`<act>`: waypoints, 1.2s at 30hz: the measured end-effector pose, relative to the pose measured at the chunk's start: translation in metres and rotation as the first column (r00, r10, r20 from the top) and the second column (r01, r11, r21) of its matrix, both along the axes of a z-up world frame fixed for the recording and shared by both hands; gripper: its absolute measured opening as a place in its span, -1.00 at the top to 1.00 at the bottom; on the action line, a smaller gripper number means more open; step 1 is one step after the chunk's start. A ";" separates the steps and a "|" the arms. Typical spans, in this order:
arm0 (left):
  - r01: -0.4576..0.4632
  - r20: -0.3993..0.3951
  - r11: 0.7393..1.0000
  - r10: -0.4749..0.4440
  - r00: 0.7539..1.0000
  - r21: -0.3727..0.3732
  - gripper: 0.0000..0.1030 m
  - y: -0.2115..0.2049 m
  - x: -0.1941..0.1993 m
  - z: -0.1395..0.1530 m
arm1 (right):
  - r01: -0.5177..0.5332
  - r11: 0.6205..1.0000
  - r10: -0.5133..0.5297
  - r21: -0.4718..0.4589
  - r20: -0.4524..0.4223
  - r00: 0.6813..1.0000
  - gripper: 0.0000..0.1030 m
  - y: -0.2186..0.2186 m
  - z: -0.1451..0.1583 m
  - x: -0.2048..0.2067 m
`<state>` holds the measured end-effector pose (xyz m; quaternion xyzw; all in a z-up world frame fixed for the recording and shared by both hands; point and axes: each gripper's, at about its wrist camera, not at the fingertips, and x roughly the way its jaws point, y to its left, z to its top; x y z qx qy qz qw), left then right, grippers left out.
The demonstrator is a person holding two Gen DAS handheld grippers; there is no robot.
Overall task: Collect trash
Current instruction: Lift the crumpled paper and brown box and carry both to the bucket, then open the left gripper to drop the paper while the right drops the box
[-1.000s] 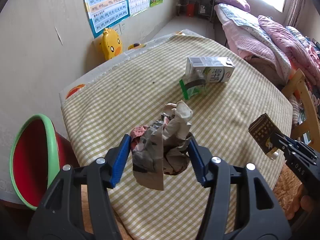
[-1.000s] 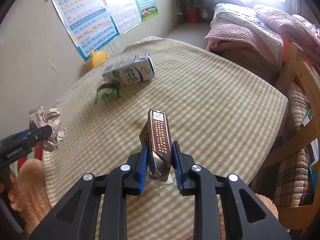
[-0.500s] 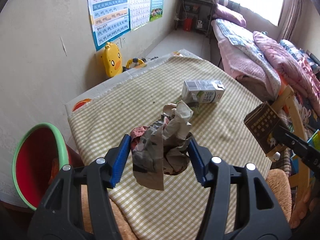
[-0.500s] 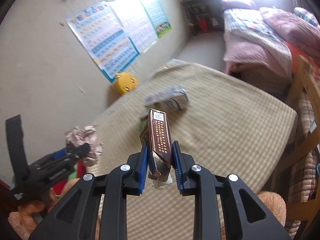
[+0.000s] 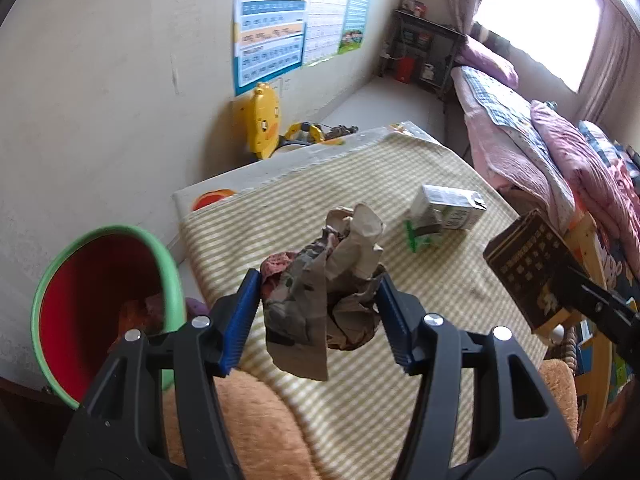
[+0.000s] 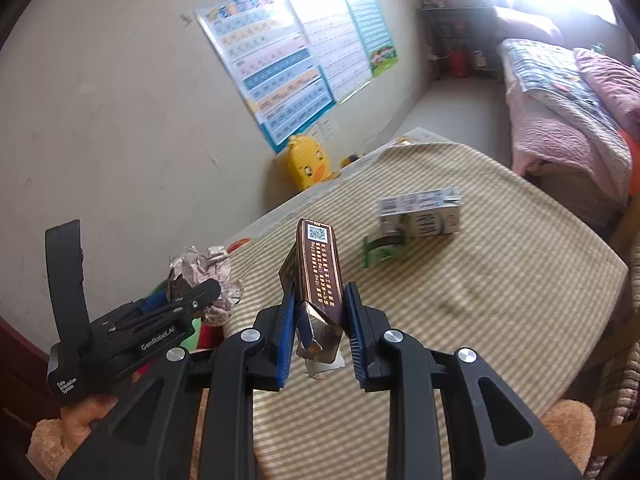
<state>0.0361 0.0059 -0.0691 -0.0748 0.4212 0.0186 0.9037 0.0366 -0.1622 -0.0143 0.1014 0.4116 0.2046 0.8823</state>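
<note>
We see two grippers, and each one holds one piece of trash up above the surface (image 5: 460,280), which has a yellow checked cloth on it. The left gripper (image 5: 318,308) has its blue fingers (image 5: 244,312) squeezed on a crumpled paper ball (image 5: 328,280). The right gripper (image 6: 319,328) has its fingers (image 6: 287,328) pressed tight on a thin brown box (image 6: 320,280) that stands up on end between them.

Two more bits of trash lie on the far part of the surface. One is a white milk carton (image 5: 450,206) on its side. Just beside it, on its near left, is one small green and white wrapper (image 5: 420,236), and they seem to touch, but the view is too small for us to be sure.

On the left, down on the floor beside the surface, there is one red bin (image 5: 92,300) with a green rim. We can see something lying inside it, but it is too dark to say what. Nothing stands between the paper ball and the bin.

Far off by the wall there is one yellow duck toy (image 5: 262,120), with posters (image 5: 272,28) above it. On the right there is a bed (image 5: 540,152) with pink blankets. At the near edge we see fuzzy orange sleeves (image 5: 240,412).
</note>
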 end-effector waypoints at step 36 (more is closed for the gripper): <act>-0.477 -0.131 0.878 0.476 0.869 0.025 -0.14 0.220 -0.077 -0.067 | -0.462 0.887 0.456 -0.024 -0.122 0.882 0.45 0.282 -0.024 0.032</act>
